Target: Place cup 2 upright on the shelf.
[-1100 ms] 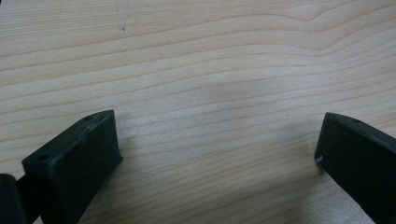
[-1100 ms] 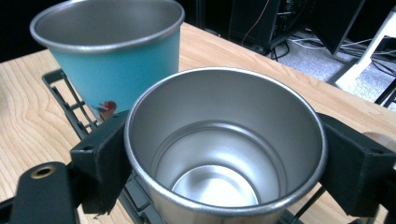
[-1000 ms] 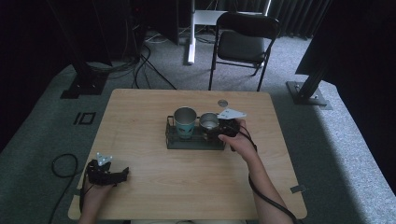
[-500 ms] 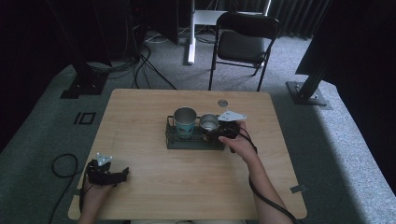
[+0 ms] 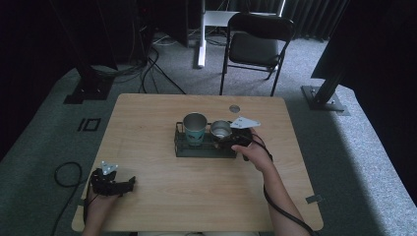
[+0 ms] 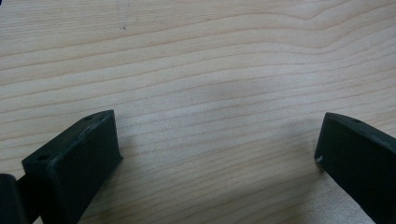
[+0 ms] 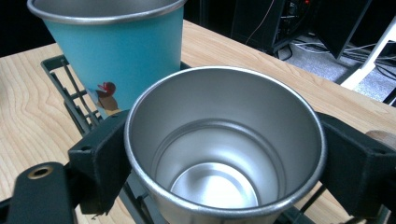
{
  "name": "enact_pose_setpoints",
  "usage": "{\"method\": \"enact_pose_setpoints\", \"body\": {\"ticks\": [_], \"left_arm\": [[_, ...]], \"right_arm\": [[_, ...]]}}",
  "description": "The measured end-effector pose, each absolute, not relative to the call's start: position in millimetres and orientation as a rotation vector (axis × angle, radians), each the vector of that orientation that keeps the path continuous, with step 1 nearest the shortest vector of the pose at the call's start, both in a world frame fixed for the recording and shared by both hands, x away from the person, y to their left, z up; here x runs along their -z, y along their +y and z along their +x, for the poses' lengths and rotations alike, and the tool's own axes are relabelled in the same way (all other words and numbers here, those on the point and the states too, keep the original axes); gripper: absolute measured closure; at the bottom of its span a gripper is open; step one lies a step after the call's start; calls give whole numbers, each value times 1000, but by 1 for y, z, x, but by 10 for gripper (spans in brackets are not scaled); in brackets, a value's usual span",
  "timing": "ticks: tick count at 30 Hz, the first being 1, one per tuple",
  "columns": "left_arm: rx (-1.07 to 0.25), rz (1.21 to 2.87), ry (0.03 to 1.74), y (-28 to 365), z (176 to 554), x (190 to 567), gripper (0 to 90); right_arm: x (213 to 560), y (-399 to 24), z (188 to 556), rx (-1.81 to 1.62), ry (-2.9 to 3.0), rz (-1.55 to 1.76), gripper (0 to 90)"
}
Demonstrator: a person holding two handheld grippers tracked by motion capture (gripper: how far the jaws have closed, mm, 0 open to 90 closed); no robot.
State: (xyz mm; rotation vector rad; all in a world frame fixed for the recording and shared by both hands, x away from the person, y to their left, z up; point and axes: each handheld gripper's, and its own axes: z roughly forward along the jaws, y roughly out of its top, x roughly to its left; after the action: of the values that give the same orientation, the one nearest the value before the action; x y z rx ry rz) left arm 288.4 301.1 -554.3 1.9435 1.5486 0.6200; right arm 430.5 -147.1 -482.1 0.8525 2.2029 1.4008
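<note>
The right gripper [image 5: 231, 140] has its two black jaws pressed against opposite sides of a steel cup [image 7: 224, 149], which stands upright with its mouth open in the right part of a dark wire rack [image 5: 183, 148] near the middle of the wooden table [image 5: 147, 118]. Just beside it in the same rack, to its left in the high view, stands a teal cup [image 7: 121, 51] with a steel rim and a small red-and-brown picture low on its side (the two cups sit close, and whether they touch cannot be told). Beyond the rack, toward the far edge of the table, lies a small round grey disc [image 5: 234, 108]. The left gripper [image 6: 215, 154] rests near the table's near left corner, well apart from the rack, its jaws spread wide over bare wood with nothing between them. A dark folding chair [image 5: 255, 46] stands on the carpet past the far edge.
</note>
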Motion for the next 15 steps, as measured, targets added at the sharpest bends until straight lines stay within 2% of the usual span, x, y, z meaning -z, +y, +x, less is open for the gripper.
{"method": "enact_pose_setpoints", "body": {"ticks": [15], "left_arm": [[-620,1943,1548,301,288,554,4]], "right_arm": [[484,-156,425,-1431,2168,863,116]]}}
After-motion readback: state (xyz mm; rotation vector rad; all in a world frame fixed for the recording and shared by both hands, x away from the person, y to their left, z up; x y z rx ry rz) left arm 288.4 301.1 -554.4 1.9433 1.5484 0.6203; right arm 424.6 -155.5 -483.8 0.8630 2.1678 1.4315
